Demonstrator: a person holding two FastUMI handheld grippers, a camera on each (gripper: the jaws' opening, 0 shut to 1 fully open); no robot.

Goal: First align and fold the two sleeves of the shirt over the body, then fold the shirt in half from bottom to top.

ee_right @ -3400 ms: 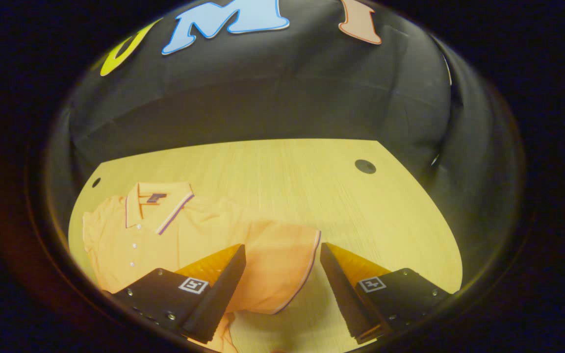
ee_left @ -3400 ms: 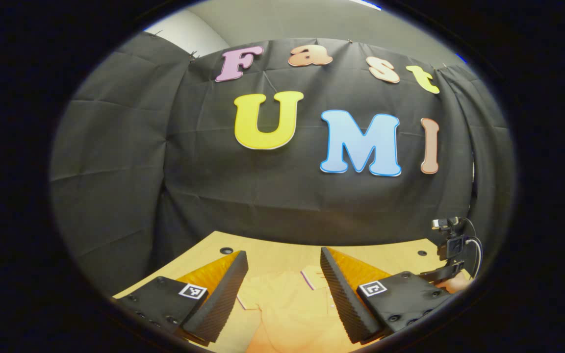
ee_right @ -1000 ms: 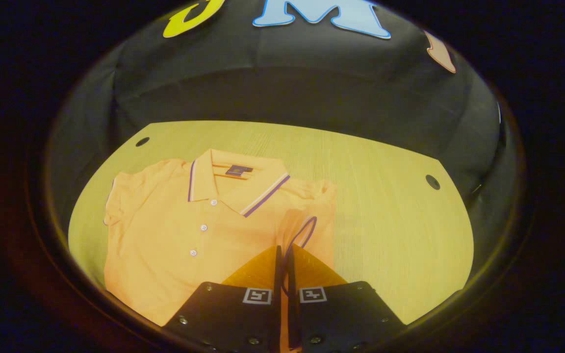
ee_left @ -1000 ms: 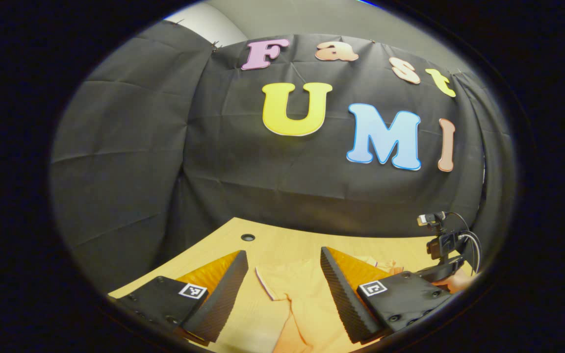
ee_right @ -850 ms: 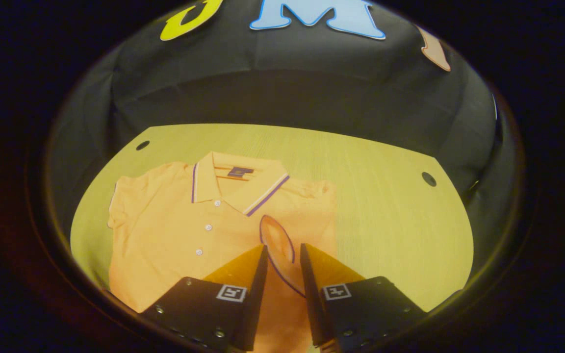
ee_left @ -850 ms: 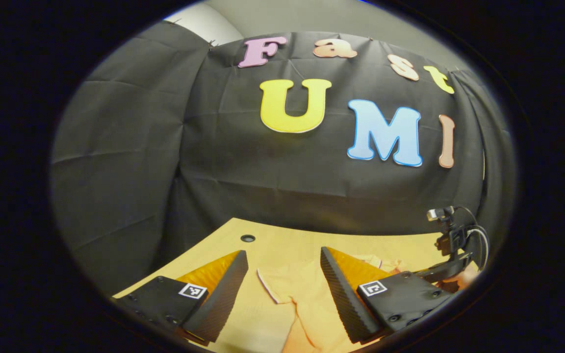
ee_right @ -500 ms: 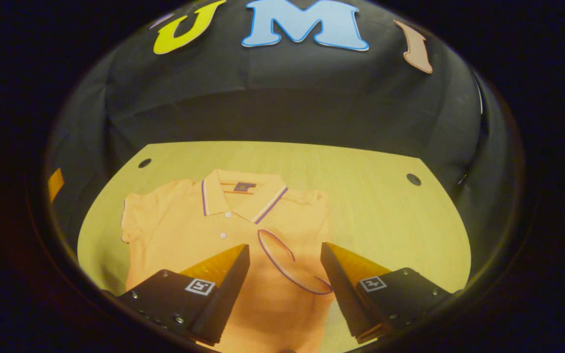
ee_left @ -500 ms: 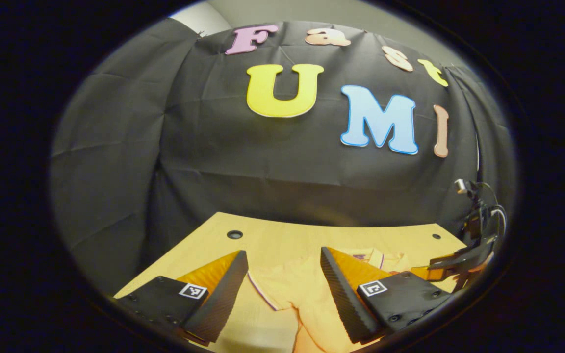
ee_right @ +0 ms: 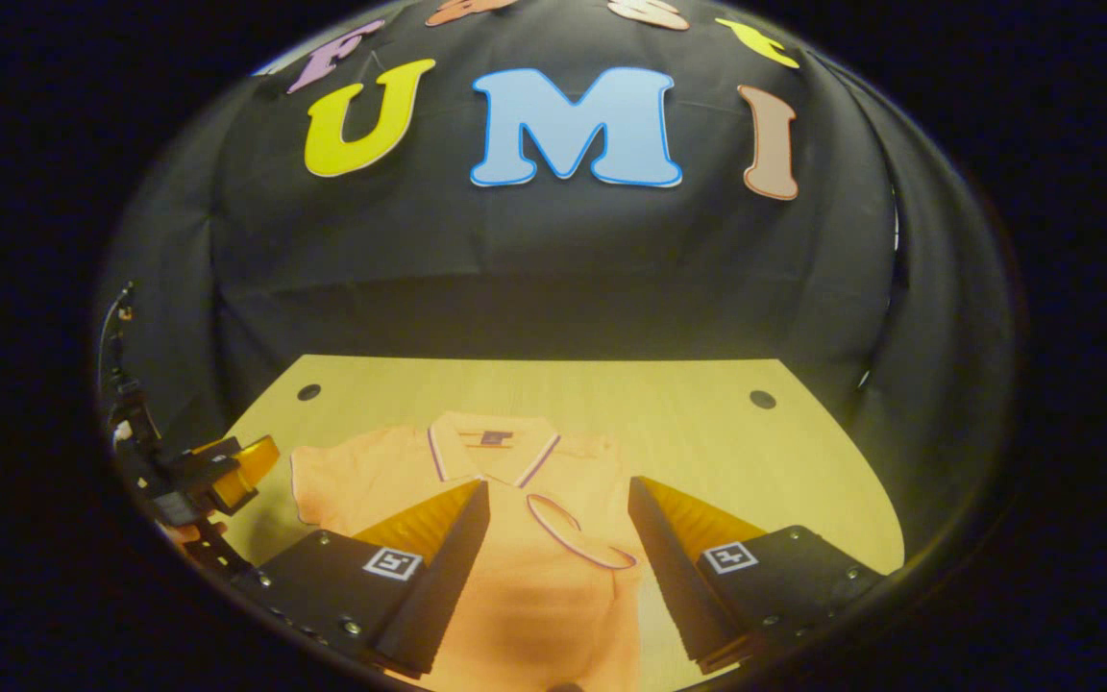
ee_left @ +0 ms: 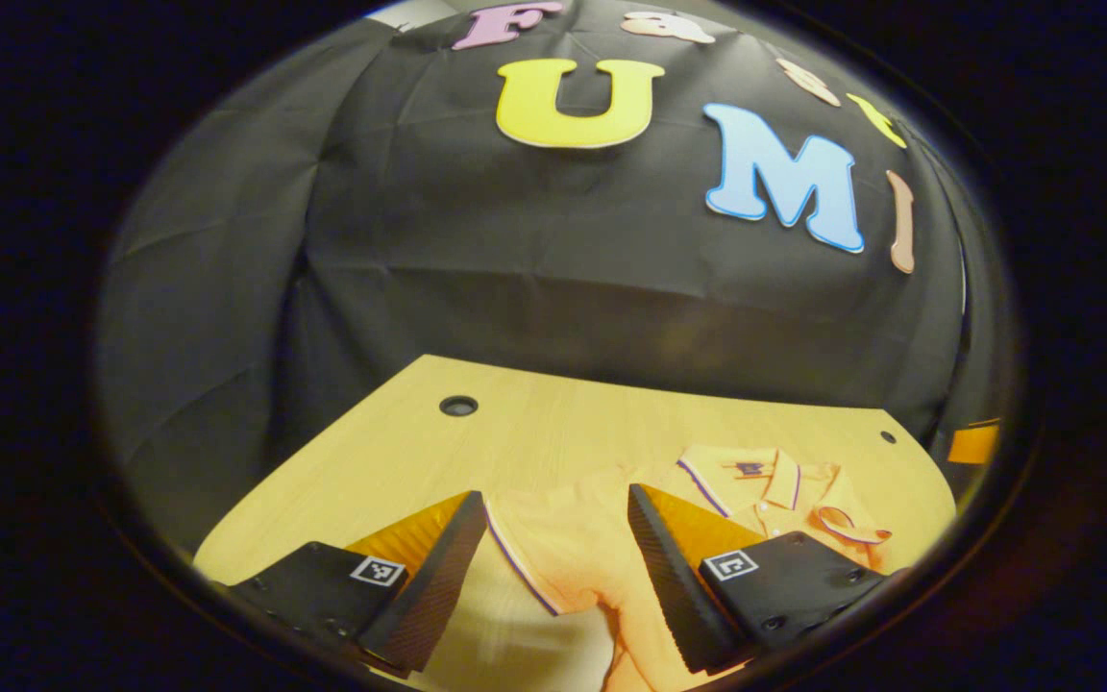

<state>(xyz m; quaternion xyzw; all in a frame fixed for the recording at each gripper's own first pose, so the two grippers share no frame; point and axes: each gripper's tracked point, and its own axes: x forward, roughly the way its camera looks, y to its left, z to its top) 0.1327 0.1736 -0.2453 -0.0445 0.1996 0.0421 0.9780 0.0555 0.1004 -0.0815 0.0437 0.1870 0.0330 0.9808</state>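
The table [ee_right: 707, 423] carried the shirt [ee_right: 515, 577], which lay flat, collar [ee_right: 493, 448] toward the wall. The right sleeve [ee_right: 578, 533] lay folded over the body; the left sleeve [ee_left: 553, 548] was spread out (unfolded). The right gripper [ee_right: 553, 543] hovered wide open, holding nothing. The left gripper [ee_left: 553, 553] was likewise wide open and empty above its sleeve.

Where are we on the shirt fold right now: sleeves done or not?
One sleeve is done: the folded sleeve lies over the shirt body, and the right gripper is open above it. In hand: the open left gripper straddles the flat sleeve. Left: that sleeve fold, then the bottom-to-top fold.
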